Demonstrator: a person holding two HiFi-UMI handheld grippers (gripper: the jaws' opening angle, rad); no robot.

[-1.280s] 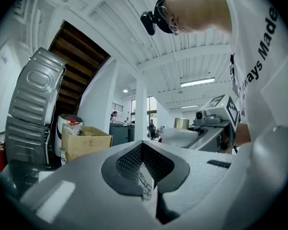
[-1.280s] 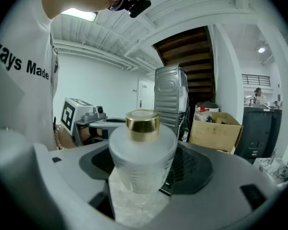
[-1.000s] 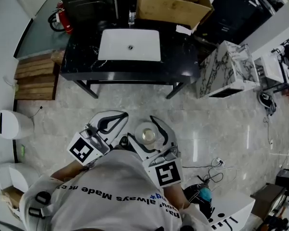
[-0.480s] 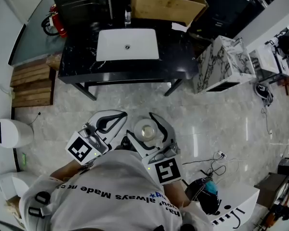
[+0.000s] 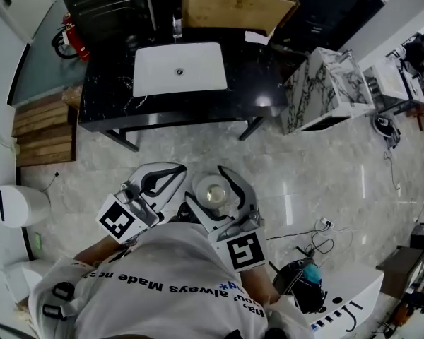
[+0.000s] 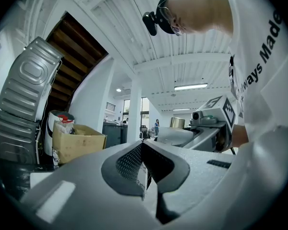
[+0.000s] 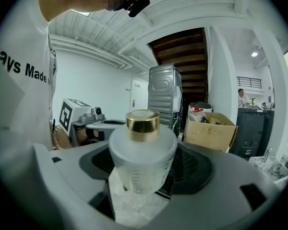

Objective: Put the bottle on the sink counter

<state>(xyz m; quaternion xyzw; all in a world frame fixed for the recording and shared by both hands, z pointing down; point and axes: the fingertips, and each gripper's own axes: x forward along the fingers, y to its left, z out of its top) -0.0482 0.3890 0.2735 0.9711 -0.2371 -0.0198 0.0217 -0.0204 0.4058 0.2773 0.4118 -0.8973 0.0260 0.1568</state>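
Note:
A frosted glass bottle with a gold cap stands upright between the jaws of my right gripper, which is shut on it. From above, the bottle shows as a pale round top inside the right gripper, held over the marble floor in front of the person. My left gripper hangs just to its left, shut with nothing between its jaws. The black sink counter with its white basin lies well ahead, across open floor.
A cardboard box sits at the counter's back edge beside a faucet. A marble-patterned block stands right of the counter, wooden pallets to its left. Cables trail on the floor at right.
The view has drifted so the counter sits slightly further left and higher in frame. Both grippers hold their pose, with the bottle still gripped in the right one.

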